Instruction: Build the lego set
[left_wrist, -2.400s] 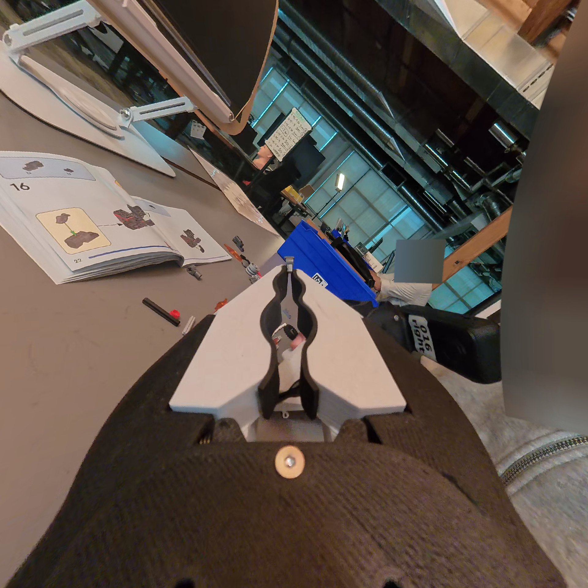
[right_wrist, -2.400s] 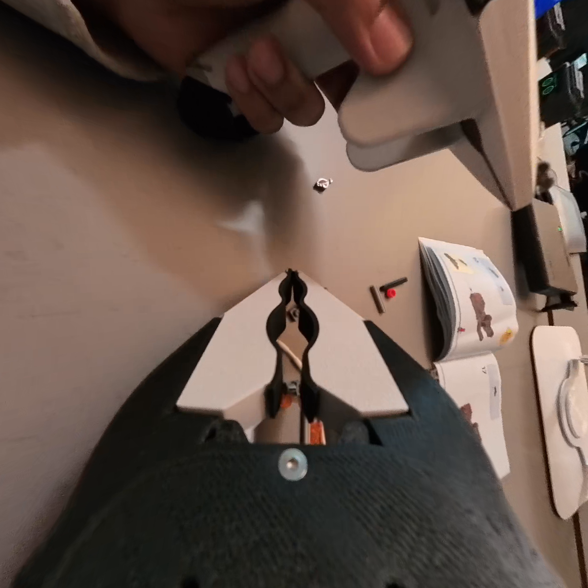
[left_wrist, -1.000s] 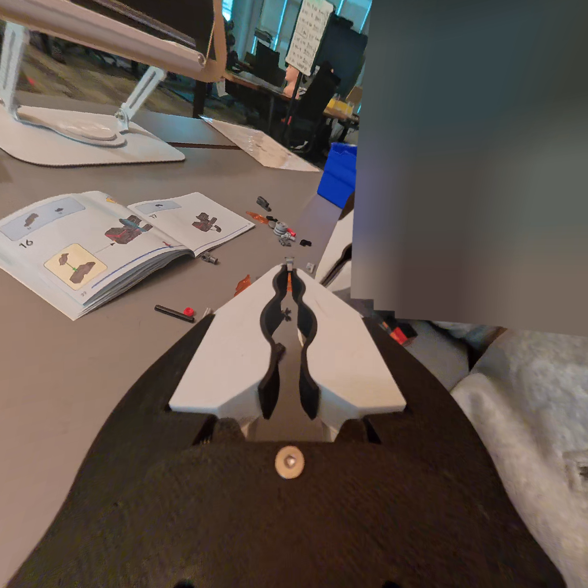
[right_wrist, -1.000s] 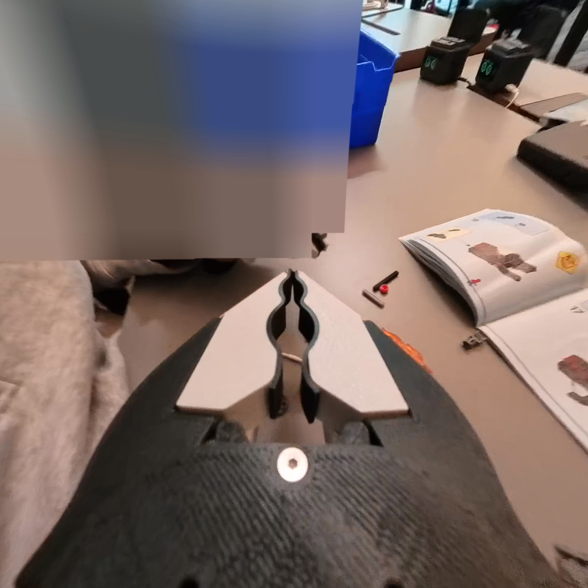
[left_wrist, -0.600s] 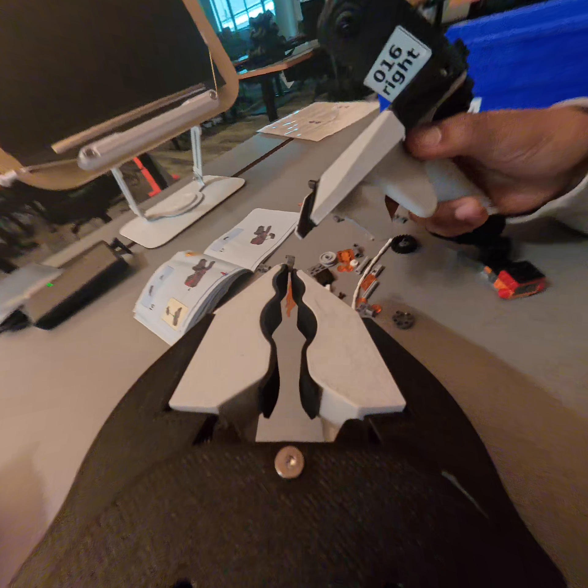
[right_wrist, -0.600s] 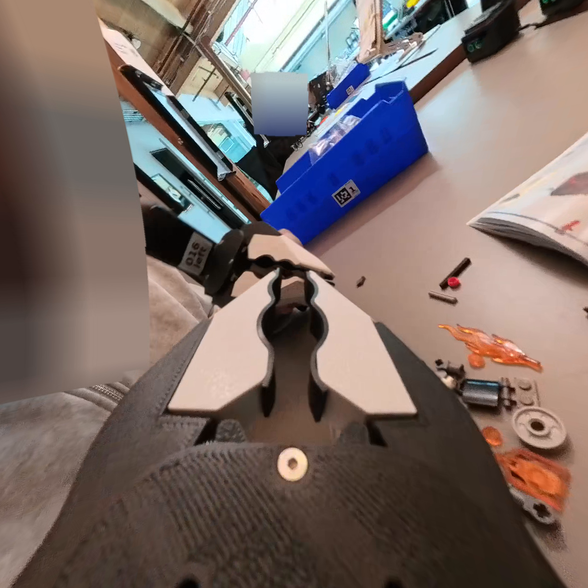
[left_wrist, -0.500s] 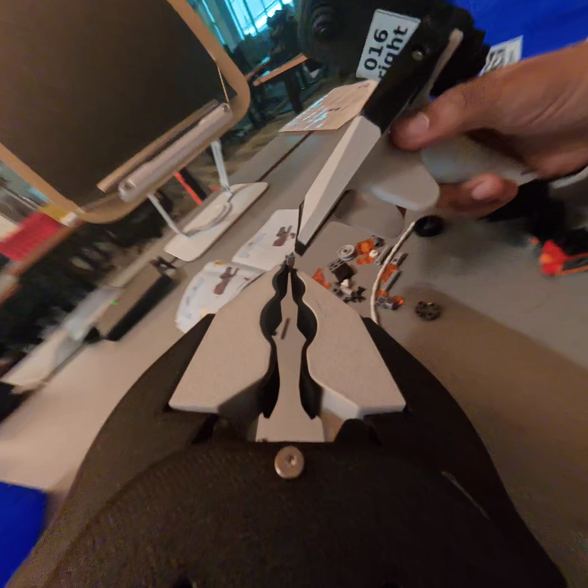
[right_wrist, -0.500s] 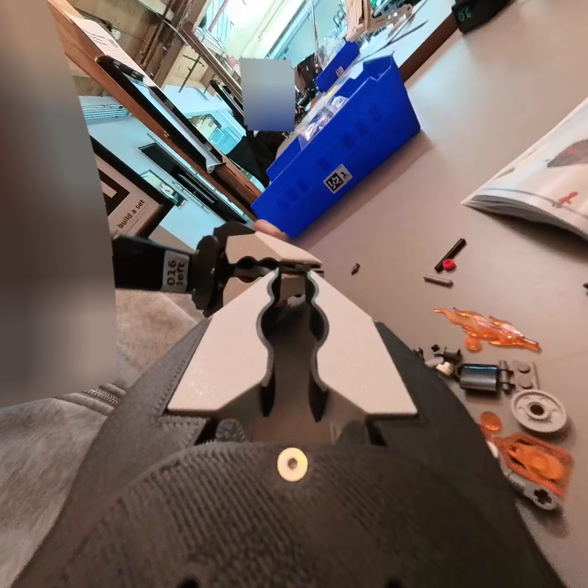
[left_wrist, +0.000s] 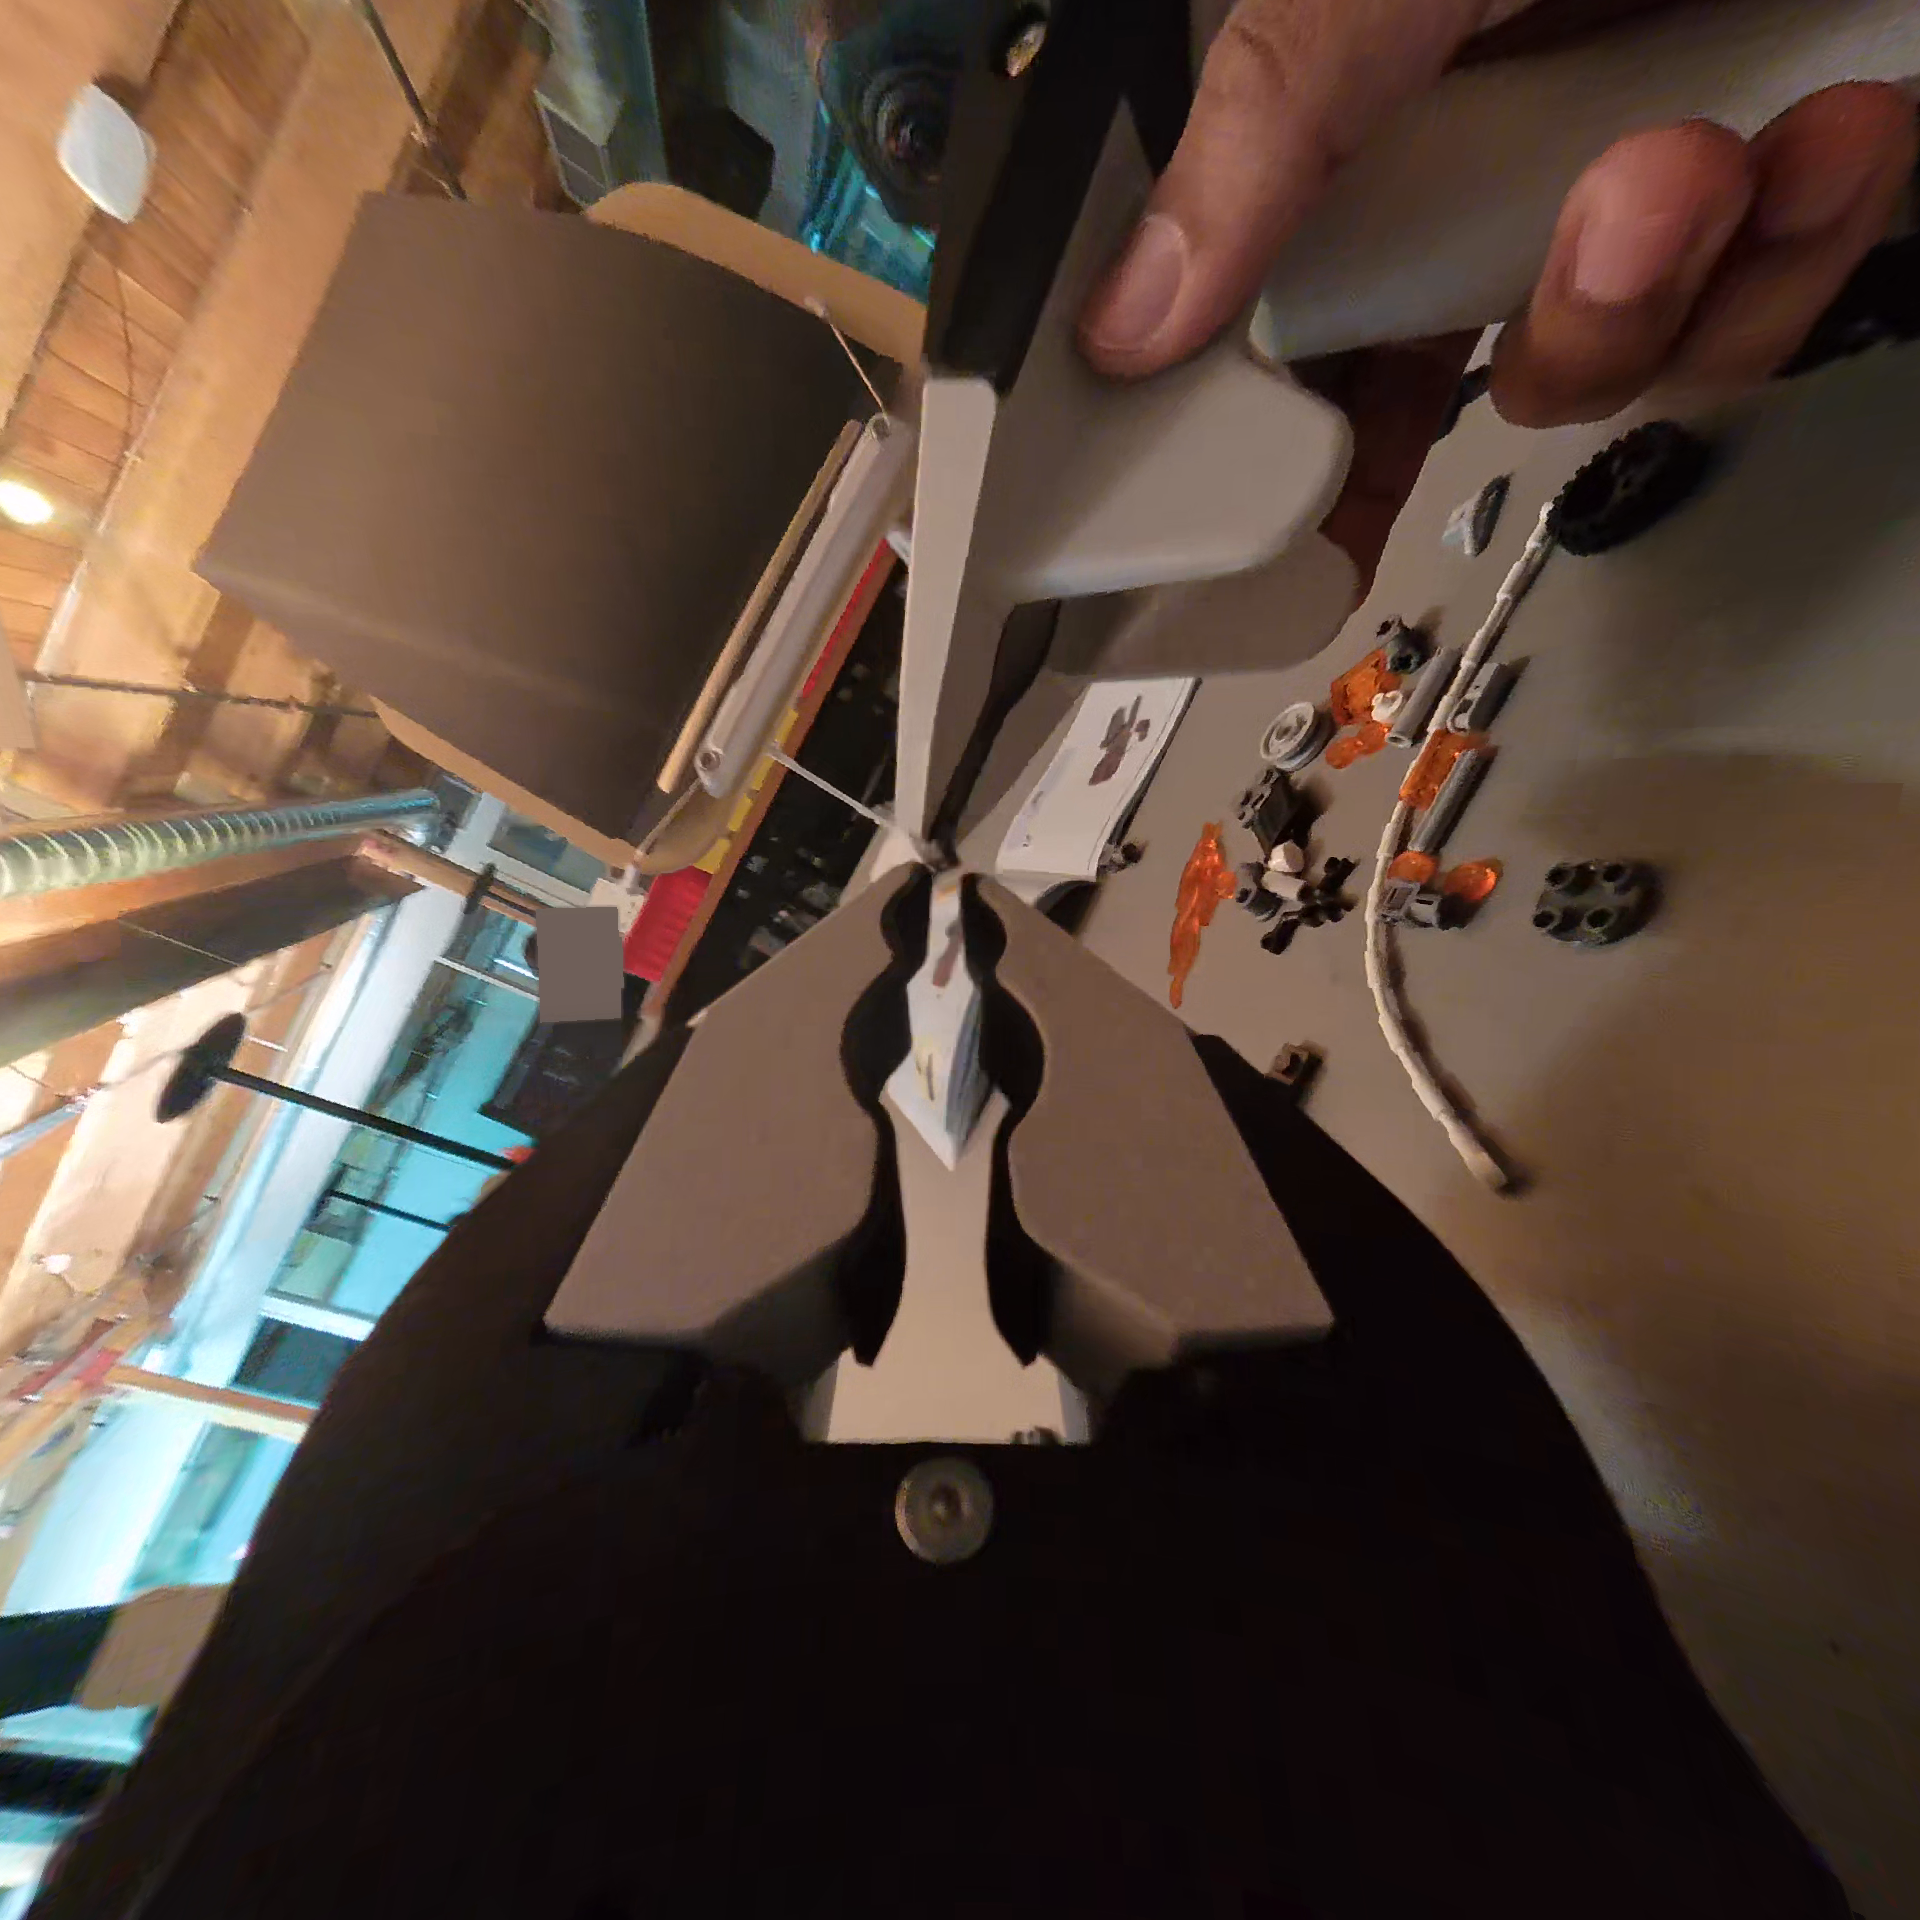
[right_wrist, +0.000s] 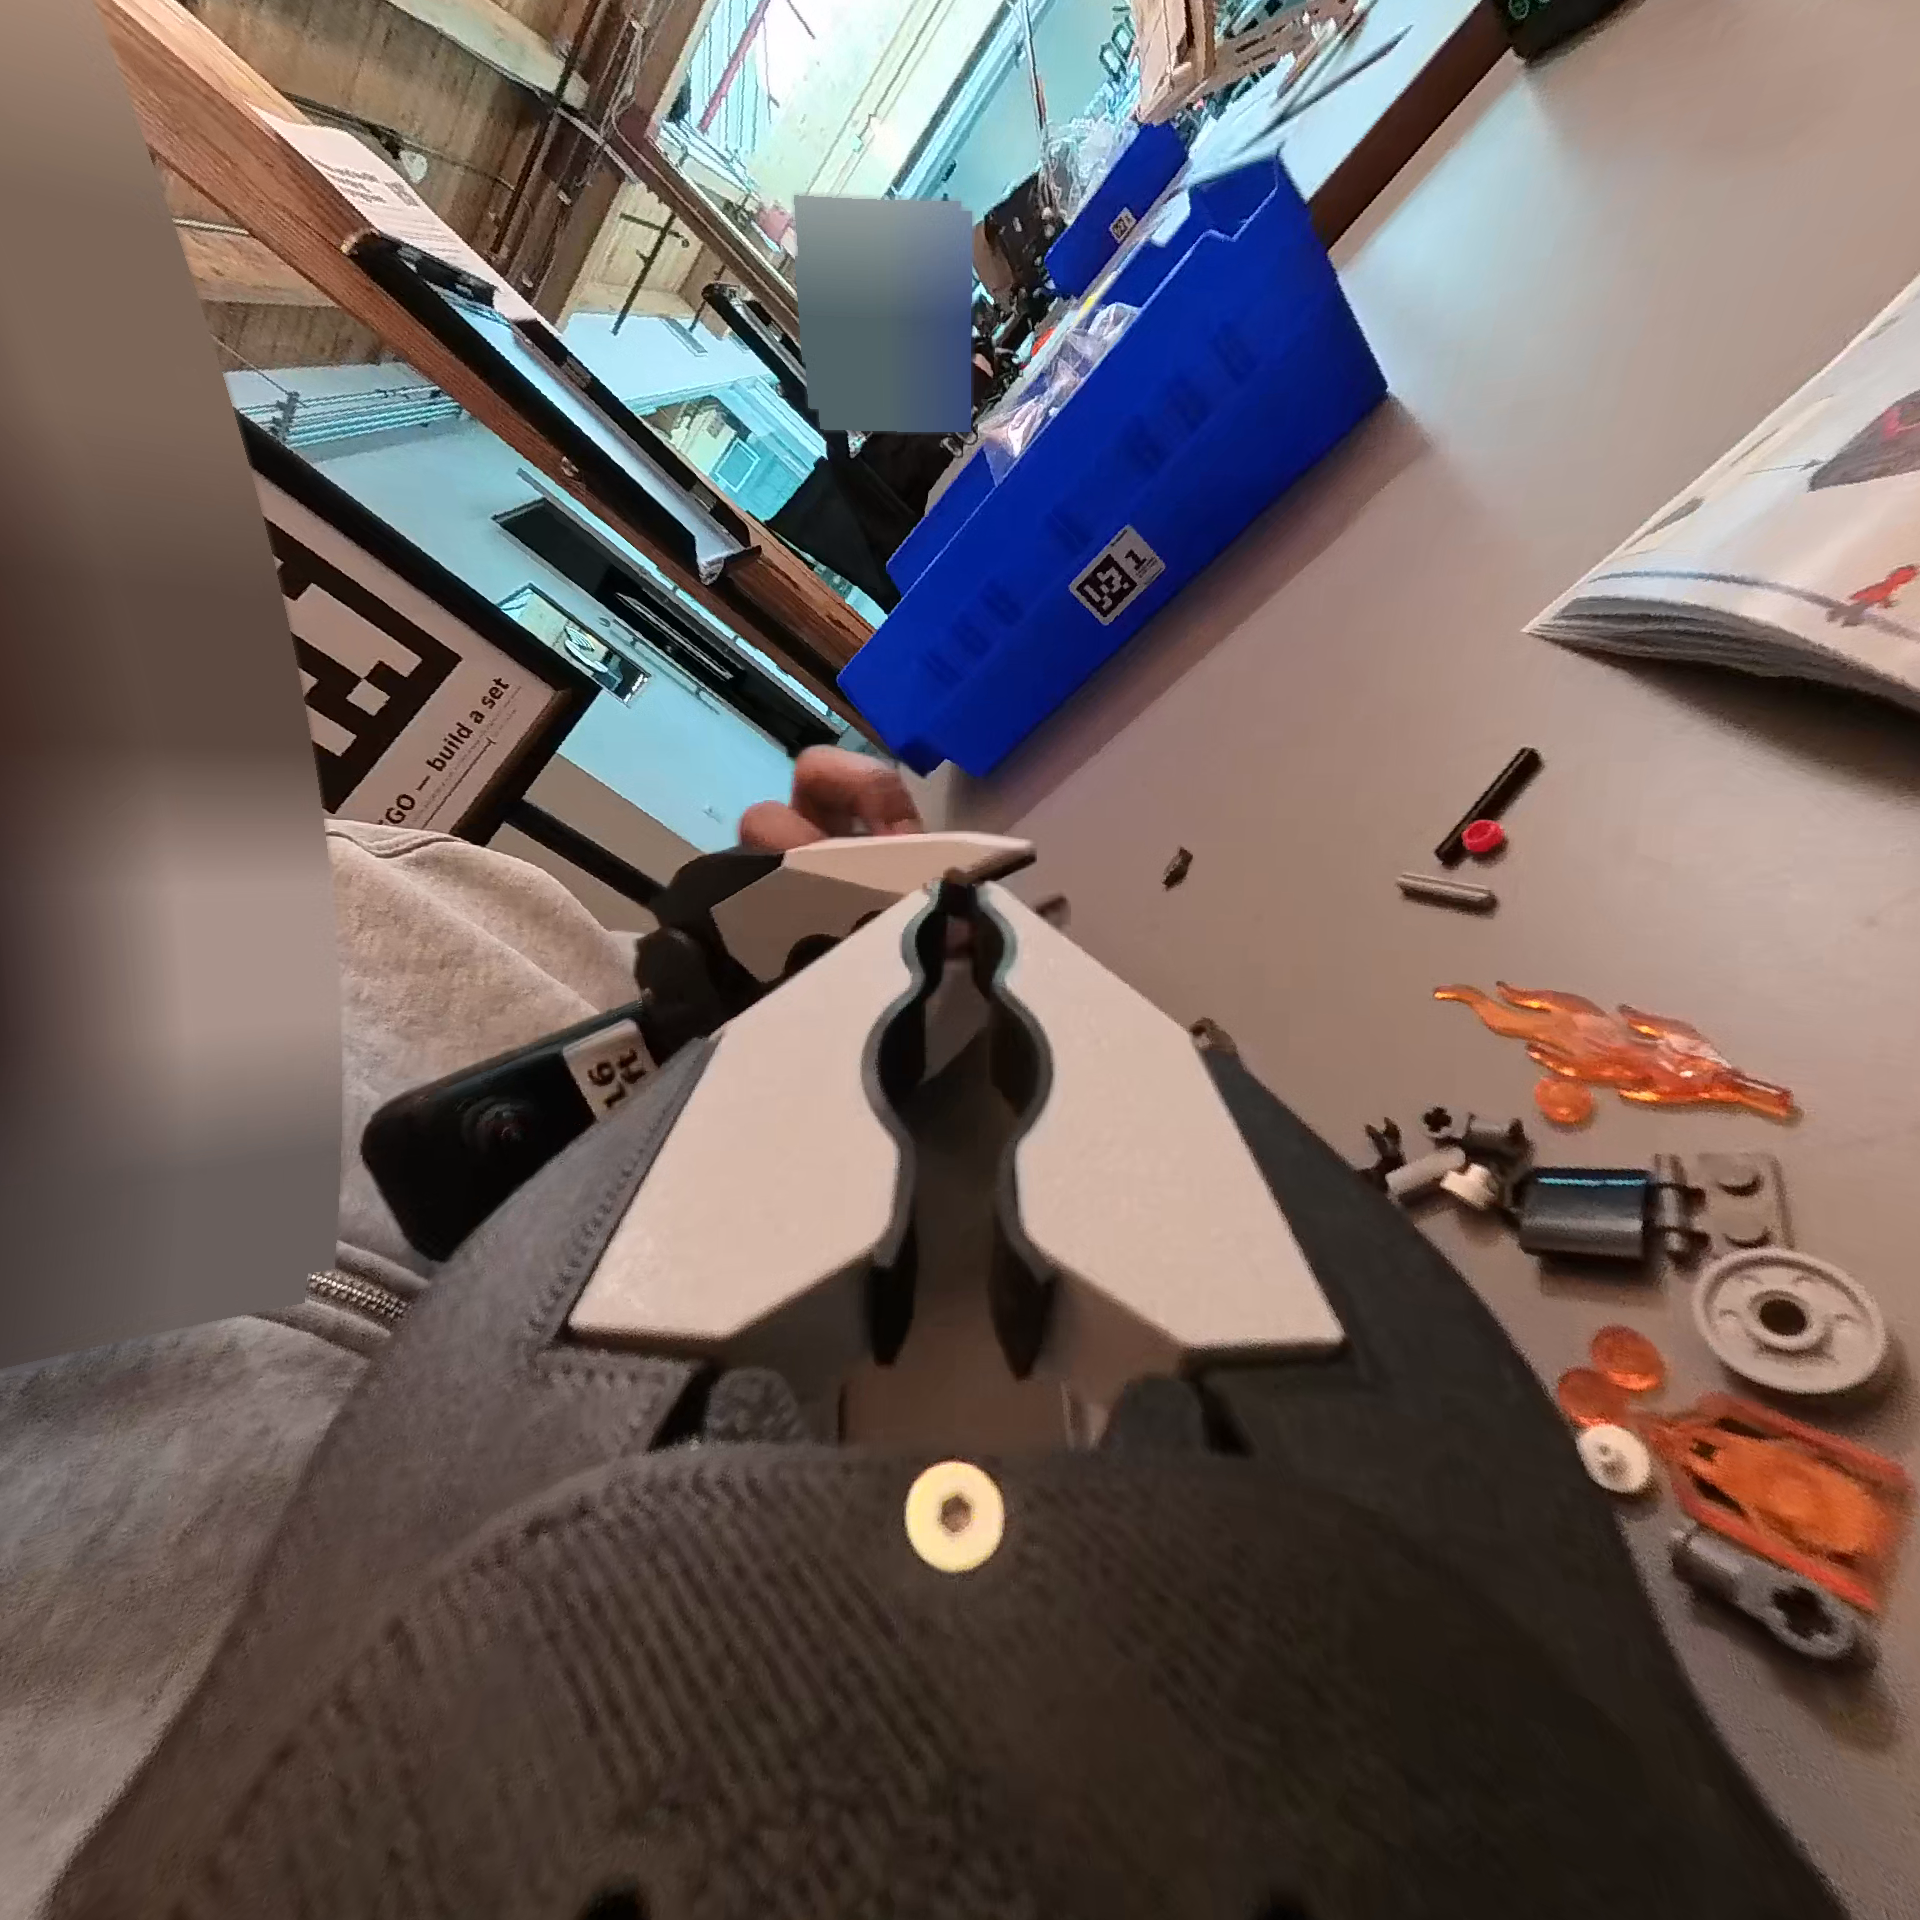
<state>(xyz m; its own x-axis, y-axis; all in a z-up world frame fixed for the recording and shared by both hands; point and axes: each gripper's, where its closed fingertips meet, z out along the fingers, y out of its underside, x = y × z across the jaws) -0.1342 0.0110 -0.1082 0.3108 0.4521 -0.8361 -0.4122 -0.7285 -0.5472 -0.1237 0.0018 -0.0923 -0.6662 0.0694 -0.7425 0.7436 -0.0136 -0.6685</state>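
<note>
The left tongs met the tip of the right tongs above the tabletop, a tiny grey piece between the tips. A hand gripped the right tool. Orange flame pieces, a black wheel and a white hose lay scattered beside an open booklet.

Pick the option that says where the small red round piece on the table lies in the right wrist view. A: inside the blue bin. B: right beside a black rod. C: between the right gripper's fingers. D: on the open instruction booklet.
B: the red round piece lies on the bare table against the black rod, apart from the blue bin and the booklet.
</note>
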